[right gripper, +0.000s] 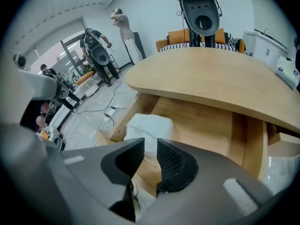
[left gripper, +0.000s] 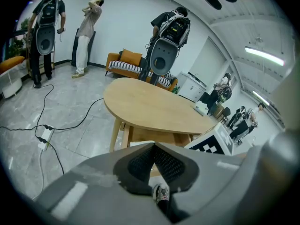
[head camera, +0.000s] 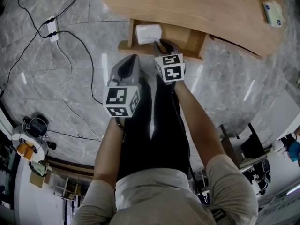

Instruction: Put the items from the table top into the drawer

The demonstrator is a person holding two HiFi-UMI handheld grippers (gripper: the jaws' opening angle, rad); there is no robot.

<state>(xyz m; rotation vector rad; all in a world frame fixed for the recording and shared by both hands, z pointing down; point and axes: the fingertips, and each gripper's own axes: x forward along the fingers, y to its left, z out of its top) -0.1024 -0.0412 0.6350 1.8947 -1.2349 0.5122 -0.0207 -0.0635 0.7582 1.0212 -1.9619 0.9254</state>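
An open wooden drawer [head camera: 194, 40] hangs under the oval wooden table [head camera: 197, 6]. A white soft packet [head camera: 148, 33] lies in the drawer's left part, also seen in the right gripper view as the white packet [right gripper: 147, 128]. My right gripper [head camera: 164, 43] hovers just over the drawer's front. Its jaws [right gripper: 150, 142] stand apart with nothing between them, and the packet lies beyond their tips. A small white-and-blue pack [head camera: 273, 13] rests on the table's far right end. My left gripper [head camera: 132, 60] hangs short of the drawer, its pads [left gripper: 153, 145] pressed together on nothing.
A power strip [head camera: 52, 28] and black cables lie on the marble floor to the left. Several people with backpack rigs stand beyond the table [left gripper: 161, 41], near an orange sofa [left gripper: 124, 62]. The person's legs fill the space below the grippers.
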